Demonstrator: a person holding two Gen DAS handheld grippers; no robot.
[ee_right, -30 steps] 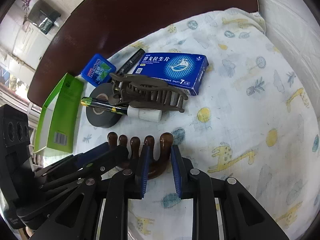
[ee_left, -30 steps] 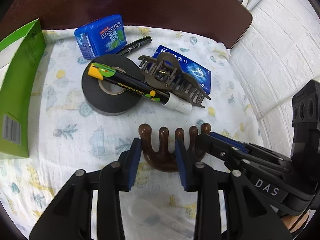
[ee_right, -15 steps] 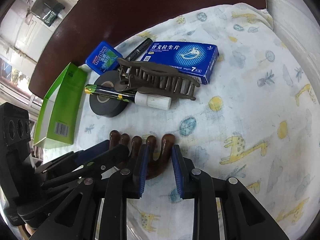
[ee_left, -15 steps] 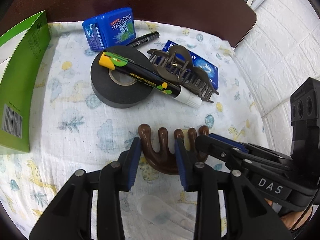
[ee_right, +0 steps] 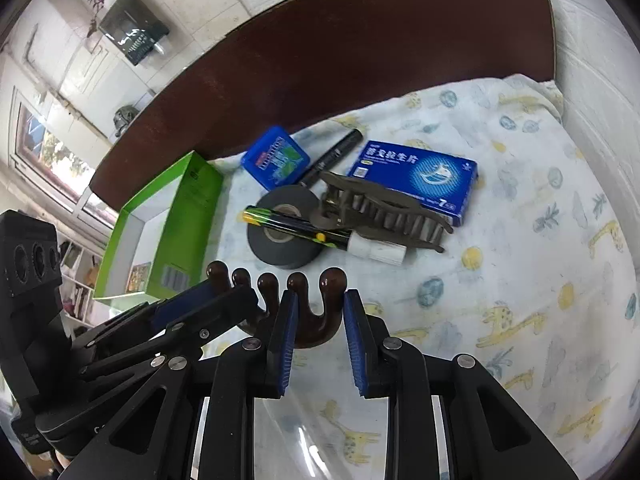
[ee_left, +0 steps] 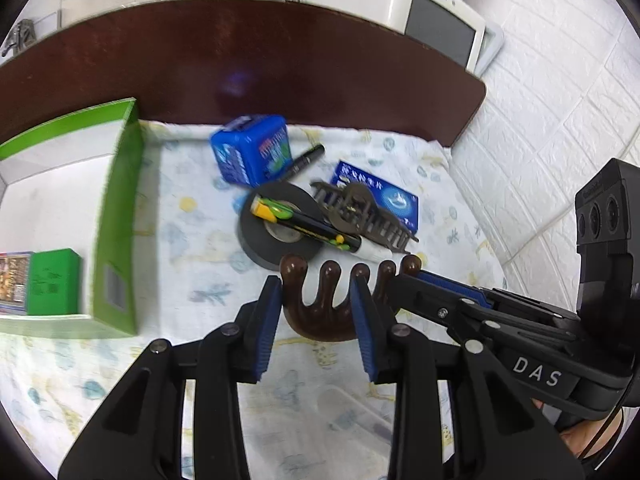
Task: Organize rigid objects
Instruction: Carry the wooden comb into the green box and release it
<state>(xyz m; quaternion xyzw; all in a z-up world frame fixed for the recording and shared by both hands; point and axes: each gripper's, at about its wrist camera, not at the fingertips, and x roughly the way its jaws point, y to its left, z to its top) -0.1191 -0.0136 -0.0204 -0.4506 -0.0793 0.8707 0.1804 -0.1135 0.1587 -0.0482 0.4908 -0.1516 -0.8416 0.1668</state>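
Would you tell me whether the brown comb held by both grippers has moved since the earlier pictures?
Yes. The brown comb has lifted: its prongs now overlap the black tape roll, where printed cloth showed between them before.

The cloth (ee_right: 520, 240) is white, printed with yellow giraffes and pale blue leaves. On it lie a glossy dark brown comb (ee_left: 320, 312), a black tape roll (ee_left: 276, 236), a grey-brown hair claw (ee_right: 384, 212), two blue boxes and an open bright green carton (ee_left: 116, 216) with white inside.

cloth (ee_right: 520, 240): pale, animal print, spread over the table
table (ee_left: 280, 64): dark brown, bare beyond the cloth
monitor (ee_left: 432, 12): white, behind the table
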